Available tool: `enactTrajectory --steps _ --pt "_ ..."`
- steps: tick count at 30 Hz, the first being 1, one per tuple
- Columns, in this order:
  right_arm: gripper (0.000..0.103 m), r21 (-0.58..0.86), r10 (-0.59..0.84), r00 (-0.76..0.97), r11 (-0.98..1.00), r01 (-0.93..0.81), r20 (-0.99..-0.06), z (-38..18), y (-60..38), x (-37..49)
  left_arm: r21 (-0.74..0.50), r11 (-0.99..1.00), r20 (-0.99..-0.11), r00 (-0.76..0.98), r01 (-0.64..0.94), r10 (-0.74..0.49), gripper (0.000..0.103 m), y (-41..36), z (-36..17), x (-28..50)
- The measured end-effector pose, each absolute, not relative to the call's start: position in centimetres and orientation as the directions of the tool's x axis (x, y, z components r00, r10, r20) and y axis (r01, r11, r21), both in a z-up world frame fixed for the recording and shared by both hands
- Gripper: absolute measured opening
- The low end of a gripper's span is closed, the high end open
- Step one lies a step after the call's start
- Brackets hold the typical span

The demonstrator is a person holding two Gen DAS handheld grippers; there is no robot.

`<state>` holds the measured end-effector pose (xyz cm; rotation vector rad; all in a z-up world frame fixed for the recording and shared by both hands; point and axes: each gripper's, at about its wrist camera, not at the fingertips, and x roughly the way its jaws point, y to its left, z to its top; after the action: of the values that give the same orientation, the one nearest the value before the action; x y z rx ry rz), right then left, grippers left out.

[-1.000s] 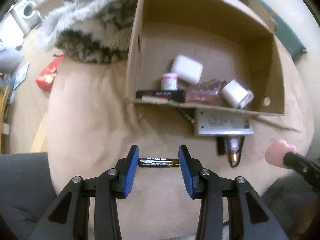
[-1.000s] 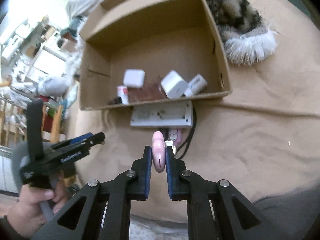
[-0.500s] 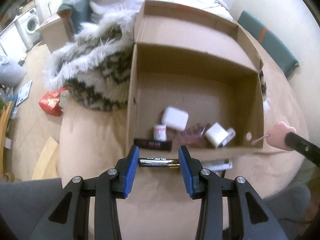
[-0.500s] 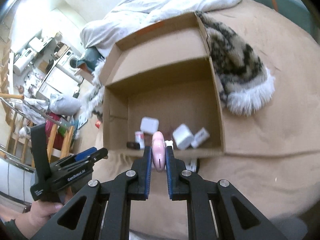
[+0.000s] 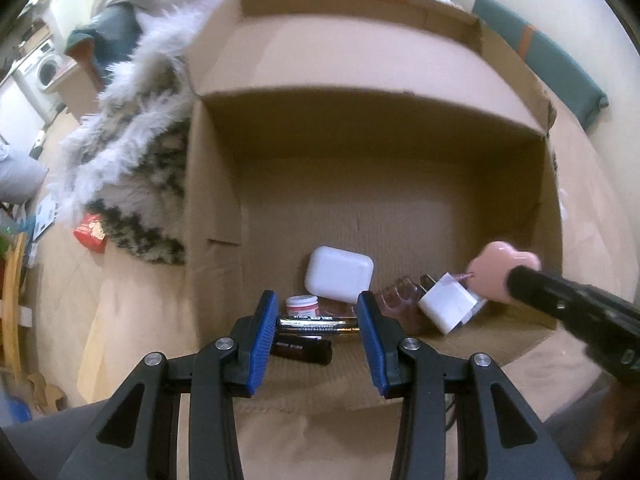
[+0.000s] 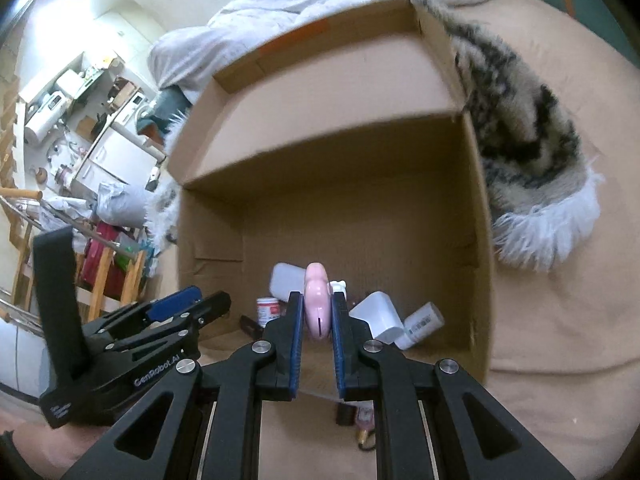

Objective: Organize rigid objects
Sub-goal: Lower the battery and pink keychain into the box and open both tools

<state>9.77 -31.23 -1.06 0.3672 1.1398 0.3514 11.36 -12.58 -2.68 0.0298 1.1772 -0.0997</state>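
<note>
Right now both grippers hang over the near end of the cardboard box (image 5: 208, 216), which sits on a bed w/ a tan cover (image 6: 560, 300). Left gripper (image 5: 318, 322) has its fingers part-closed on a battery (image 5: 318, 324), gripped end to end, so only the two tips touch the pads. Right gripper (image 6: 316, 316) has fingers near fully closed, pinching a flat pink item (image 6: 318, 304) edge-on.

Risks, as I judge them:
- Battery: thin, round, held by its ends. A small tilt or bump could let it pivot out and roll onto the bed instead of into the box.
- Pink item: only a narrow strip is between the pads, so it could swing or slip if jerked.
- Grippers are close together. In the left view the right one crosses in just beside the white charger (image 5: 448, 308); a clash is possible if both drop at once.
- Box floor at the near wall is crowded w/ the white case (image 5: 338, 278), small jar (image 5: 302, 304) & black stick (image 5: 304, 348). Drops may bounce off these.
</note>
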Motion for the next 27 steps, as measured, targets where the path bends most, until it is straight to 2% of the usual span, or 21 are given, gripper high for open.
enactTrajectory --steps 8,27 --pt "0.014 0.436 0.436 0.317 0.897 -0.076 -0.842 -5.6 -29.8 10.4 -0.024 0.994 -0.911 0.407 0.108 -0.067 0.037 -12.9 -4.9 11.6" --pt "0.014 0.431 0.429 0.299 0.9 -0.063 -0.853 -7.5 -29.3 11.7 -0.015 0.996 -0.914 0.402 0.091 -0.05 0.037 -11.8 -5.6 11.4"
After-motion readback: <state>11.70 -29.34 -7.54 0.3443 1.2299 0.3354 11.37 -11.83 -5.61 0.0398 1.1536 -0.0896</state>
